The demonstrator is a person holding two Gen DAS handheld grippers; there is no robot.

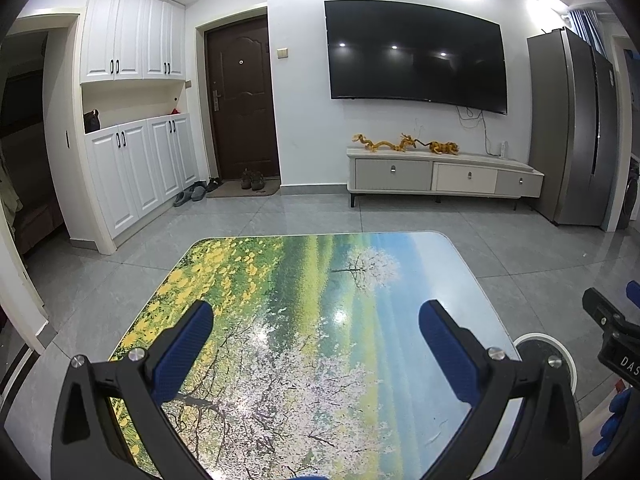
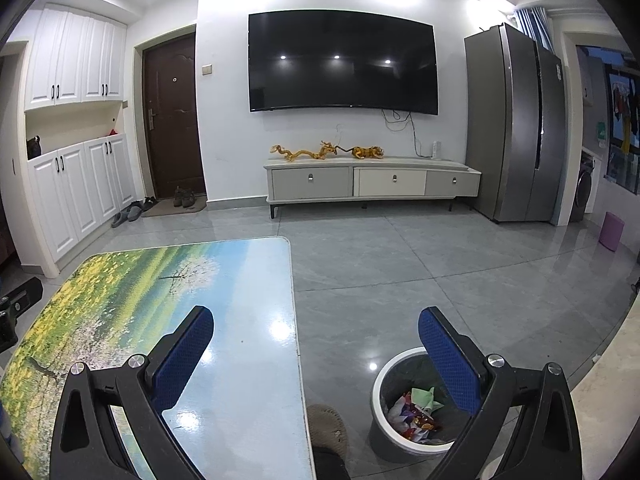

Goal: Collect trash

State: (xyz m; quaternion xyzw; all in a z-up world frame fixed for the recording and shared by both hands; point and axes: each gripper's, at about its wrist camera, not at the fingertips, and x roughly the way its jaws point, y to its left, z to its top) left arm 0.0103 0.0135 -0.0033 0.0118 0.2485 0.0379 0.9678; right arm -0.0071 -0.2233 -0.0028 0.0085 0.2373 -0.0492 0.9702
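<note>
Left wrist view: left gripper (image 1: 316, 322), jaws wide apart, holding nothing, above the landscape-print table (image 1: 280, 280).

Right wrist view: right gripper (image 2: 316, 328), spread wide, empty; trash bin (image 2: 384, 436) on the floor beside the table, containing what look like wrappers (image 2: 416, 416).

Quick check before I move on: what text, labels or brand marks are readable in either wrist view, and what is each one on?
"DAS", cut off by the frame edge: white letters on the black body of the right gripper, seen at the right side of the left wrist view.
Fridge: a small sticker near the top of a door, too small to read.
Wrappers in the trash bin: print too blurred to read.
TV: no legible brand mark.
</note>
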